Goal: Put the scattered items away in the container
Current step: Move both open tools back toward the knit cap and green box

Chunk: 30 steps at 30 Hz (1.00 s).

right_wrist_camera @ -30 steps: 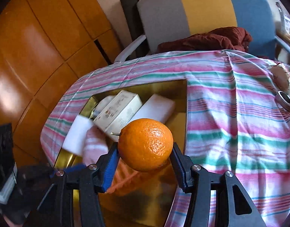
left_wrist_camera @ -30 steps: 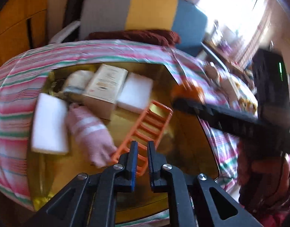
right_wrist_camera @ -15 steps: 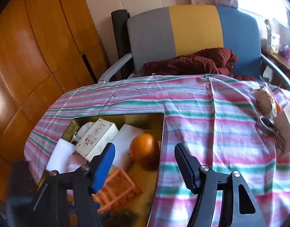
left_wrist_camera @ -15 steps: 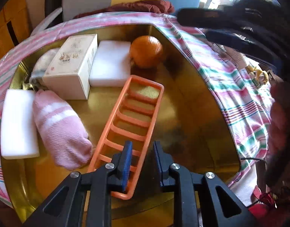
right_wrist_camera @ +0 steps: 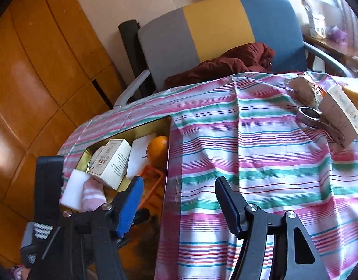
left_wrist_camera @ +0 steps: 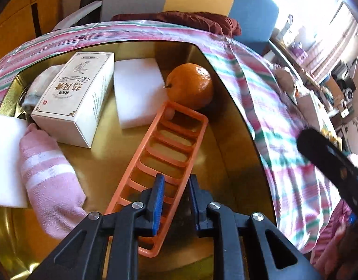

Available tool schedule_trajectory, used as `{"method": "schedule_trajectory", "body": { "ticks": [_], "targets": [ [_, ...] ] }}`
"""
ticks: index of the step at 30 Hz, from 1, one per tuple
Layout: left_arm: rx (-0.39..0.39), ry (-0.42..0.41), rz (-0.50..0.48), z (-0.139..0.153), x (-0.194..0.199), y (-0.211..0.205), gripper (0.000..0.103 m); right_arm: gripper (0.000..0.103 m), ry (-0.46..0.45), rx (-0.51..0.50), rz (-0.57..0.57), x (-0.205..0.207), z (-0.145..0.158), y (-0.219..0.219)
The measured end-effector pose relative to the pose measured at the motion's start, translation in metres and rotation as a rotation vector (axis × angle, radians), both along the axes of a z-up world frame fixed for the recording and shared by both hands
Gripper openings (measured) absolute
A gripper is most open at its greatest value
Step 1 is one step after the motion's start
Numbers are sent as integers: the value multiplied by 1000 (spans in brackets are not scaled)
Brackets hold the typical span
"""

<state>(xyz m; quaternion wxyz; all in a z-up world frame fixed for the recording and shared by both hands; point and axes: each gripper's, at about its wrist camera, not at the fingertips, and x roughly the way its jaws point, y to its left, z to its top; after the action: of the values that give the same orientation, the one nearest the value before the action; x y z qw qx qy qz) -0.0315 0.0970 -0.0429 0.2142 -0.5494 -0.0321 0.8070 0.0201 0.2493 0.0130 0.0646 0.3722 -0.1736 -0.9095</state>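
Left claw (left_wrist_camera: 175, 198) opening, pads astride the right rail of the orange rack (left_wrist_camera: 164, 154) but not pressing it. Rack lying inside the gold tray (left_wrist_camera: 225, 126), beside the orange (left_wrist_camera: 190, 86), white box (left_wrist_camera: 78, 98), sponge (left_wrist_camera: 138, 91) and pink sock (left_wrist_camera: 50, 177). Right claw (right_wrist_camera: 179, 200) spread and empty above the striped cloth (right_wrist_camera: 260, 163) of the worktop.

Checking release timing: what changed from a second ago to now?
The right gripper let go of the orange, which now lies in the gold tray beside the white sponge; its jaws stand empty, drawn back over the striped cloth. The left gripper released the orange rack; its jaws are opening around the rack's edge. Box, sock and sponges unmoved.
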Motion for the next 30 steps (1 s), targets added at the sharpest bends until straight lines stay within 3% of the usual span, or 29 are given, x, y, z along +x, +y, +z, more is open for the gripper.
{"method": "schedule_trajectory", "body": {
  "ticks": [4, 9, 18, 22, 27, 30],
  "targets": [
    [-2, -25, -20, 6, 0, 7, 39, 67, 19, -32, -48, 9, 3, 20],
    [-40, 44, -60, 23, 22, 8, 40, 70, 28, -67, -161, 24, -1, 61],
    [29, 200, -138, 58, 35, 29, 46, 71, 36, -95, -445, 61, 0, 170],
    [24, 212, -191, 63, 33, 51, 46, 84, 76, -80, -626, 86, 16, 234],
    [-26, 187, -229, 60, 24, 84, 46, 84, 31, -22, -739, 92, 21, 307],
    [-11, 168, -257, 60, 24, 97, 46, 81, -19, -87, -748, 89, 9, 341]
  ]
}}
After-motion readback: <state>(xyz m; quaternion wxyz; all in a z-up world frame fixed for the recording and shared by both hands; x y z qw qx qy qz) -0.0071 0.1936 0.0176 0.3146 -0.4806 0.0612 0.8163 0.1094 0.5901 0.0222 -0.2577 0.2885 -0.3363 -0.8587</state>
